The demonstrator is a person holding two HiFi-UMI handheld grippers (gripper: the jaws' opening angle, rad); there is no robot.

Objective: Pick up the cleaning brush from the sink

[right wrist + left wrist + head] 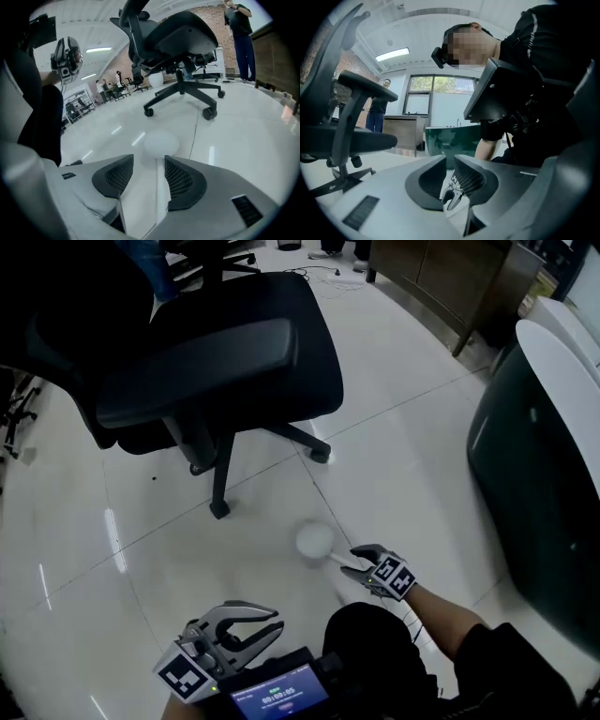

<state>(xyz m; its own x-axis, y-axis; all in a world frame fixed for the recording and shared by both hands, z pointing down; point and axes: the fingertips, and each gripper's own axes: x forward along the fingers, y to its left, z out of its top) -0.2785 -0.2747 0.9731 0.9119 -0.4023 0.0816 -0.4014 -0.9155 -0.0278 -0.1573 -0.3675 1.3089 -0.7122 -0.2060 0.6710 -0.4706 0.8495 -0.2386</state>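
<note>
Glossy white floor tiles (394,427) under a black office chair (225,343), with a dark green basin (534,474), white-rimmed, along the right edge; probably the sink of the task.

Head view: cleaning brush (316,542) not in the basin but low over the open floor, well apart from it and slightly blurred. Round white head toward the chair, handle running straight back into the right gripper (353,562). Left gripper (278,623) at the bottom edge, well apart from the brush and plainly the farther of the two.

Left gripper view: fingers drawn near each other with only a narrow slit between, nothing in it. Seen through the slit, the right gripper low near the floor; behind it the green basin, a window (436,93) and a standing person (377,110) in the distance.

Right gripper view: pads spread wide. Brush handle between them, lying close along the pad at picture right and clear of the other; white head just beyond the fingertips, long axis in line with the fingers. No pinch to be seen, so probably a loose hold at best. Next, by this reading: closing squarely across the handle before any lift, with a slip to the floor as the risk. Beyond, bare bright tiles, chair legs on castors, a brick wall far off.
</note>
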